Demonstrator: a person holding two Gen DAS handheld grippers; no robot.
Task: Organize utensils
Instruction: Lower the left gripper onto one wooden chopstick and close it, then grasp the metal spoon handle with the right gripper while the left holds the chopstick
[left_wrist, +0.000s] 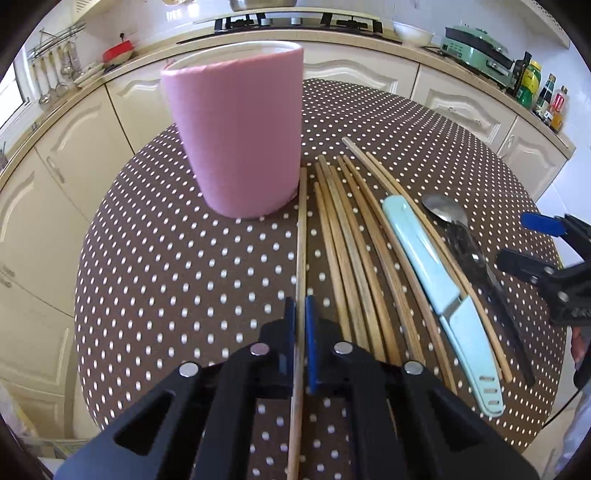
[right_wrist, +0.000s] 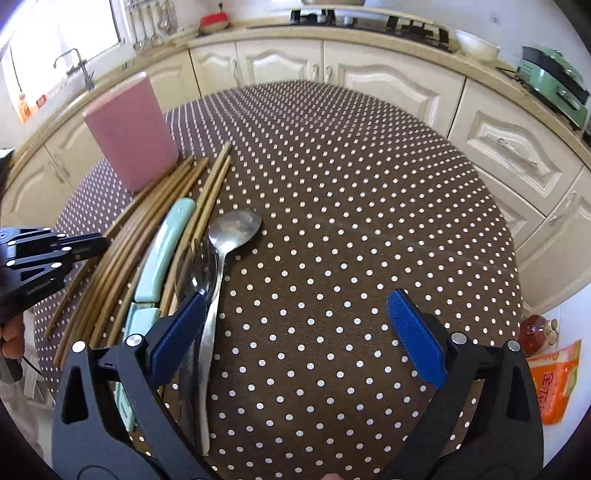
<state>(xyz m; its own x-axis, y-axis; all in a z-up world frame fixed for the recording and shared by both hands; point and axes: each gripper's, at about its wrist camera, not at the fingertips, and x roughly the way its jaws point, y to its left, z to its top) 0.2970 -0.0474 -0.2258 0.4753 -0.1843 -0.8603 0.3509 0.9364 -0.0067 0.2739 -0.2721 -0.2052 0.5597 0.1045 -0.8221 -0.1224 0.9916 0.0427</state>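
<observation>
My left jaws hide the single chopstick (left_wrist: 301, 236) midway, its near end cut off, spoon handles (right_wrist: 207, 350) vanish beneath my right jaws, pink cup's (left_wrist: 236, 133) inside unseen

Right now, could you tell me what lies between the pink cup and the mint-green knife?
A loose row of wooden chopsticks separates the pink cup from the mint-green knife; the left wrist view shows it best.

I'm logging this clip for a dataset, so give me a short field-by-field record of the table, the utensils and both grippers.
surface: round table with brown polka-dot cloth
container: pink cup, upright, at the far ends of the chopsticks
left gripper: shut on single chopstick, which lies apart from the bundle
right gripper: open, left pad above the spoons
chopstick bundle: loose on the cloth, right of the held one
light blue knife: lying among the chopsticks
spoons: two metal, side by side, right of the knife
</observation>
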